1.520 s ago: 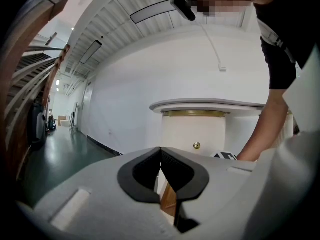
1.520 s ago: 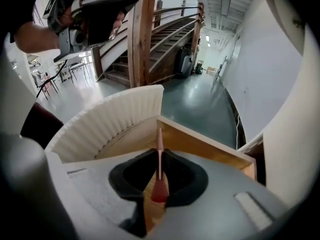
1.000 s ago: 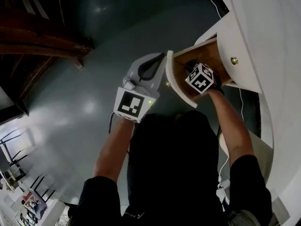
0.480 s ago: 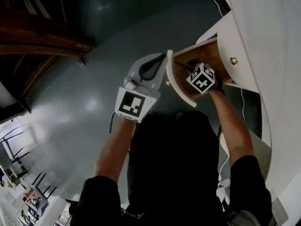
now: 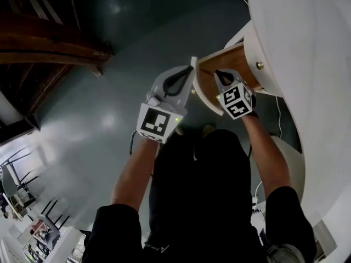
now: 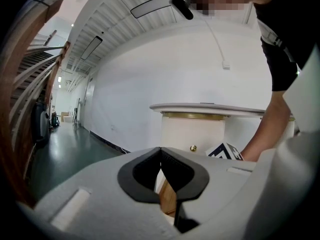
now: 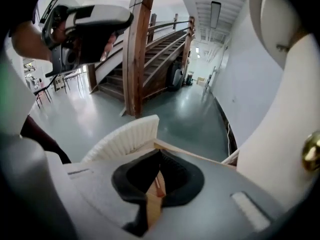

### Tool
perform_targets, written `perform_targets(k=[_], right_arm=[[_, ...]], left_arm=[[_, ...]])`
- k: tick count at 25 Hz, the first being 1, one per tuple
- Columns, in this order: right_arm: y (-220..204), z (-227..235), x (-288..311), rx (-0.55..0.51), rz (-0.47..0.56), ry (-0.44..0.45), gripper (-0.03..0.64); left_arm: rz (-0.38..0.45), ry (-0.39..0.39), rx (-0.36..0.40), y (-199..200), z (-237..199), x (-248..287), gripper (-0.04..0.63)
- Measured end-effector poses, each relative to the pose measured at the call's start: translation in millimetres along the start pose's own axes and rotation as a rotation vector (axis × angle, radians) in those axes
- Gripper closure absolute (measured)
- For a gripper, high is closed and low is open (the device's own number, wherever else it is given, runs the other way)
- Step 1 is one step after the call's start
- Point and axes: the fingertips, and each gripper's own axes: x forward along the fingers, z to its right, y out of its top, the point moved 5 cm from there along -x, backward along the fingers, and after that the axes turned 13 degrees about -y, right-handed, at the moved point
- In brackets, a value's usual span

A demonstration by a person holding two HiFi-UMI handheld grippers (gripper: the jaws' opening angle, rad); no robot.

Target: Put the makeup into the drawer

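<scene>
The open wooden drawer [image 5: 204, 95] with a curved white front sticks out of the round white cabinet [image 5: 296, 48]. My right gripper [image 5: 218, 72] hangs over the drawer's inside, jaws shut with nothing seen between them. In the right gripper view its tips [image 7: 160, 153] meet above the drawer's wooden edge [image 7: 192, 157] and ribbed white front [image 7: 125, 136]. My left gripper [image 5: 189, 69] lies just left of the drawer front, jaws shut and empty; the left gripper view shows its tips [image 6: 160, 151] closed. No makeup shows in any view.
A brass knob [image 5: 259, 66] sits on the cabinet above the drawer, also in the left gripper view as the knob [image 6: 193, 148]. A wooden staircase [image 7: 150, 49] rises behind over the grey-green floor [image 5: 98, 108]. A white wall [image 6: 150, 74] stands behind the cabinet.
My right gripper has drawn back and up from inside the drawer toward the person, so its jaws now show. The left gripper has stayed beside the drawer front.
</scene>
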Motion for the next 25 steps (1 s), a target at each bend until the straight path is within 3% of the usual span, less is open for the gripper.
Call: perform_targets(k=[8,16,20,25], right_arm=[[102.0,18.7,-114.5,0.144,0.223,-0.055,0.614],[216.1,45.2,-227.0,0.249,0.463,-0.084,0.614],[252.3,59.3,-284.9,0.352,0.588,-0.096,0.614],[282.6,62.7,-346.9,0.387,0.683,-0.117,0.614]], left_arm=[[0.017,-0.014,-0.009,79.8,17.0,-24.4,0.584],[0.102,-0.027,0.003,188.6,23.9,-54.6,0.584],[0.155,-0.036,0.001,234.1,40.4,-66.3,0.584],[0.199,-0.041,-0.012,277.6,62.0,-86.4,0.584]])
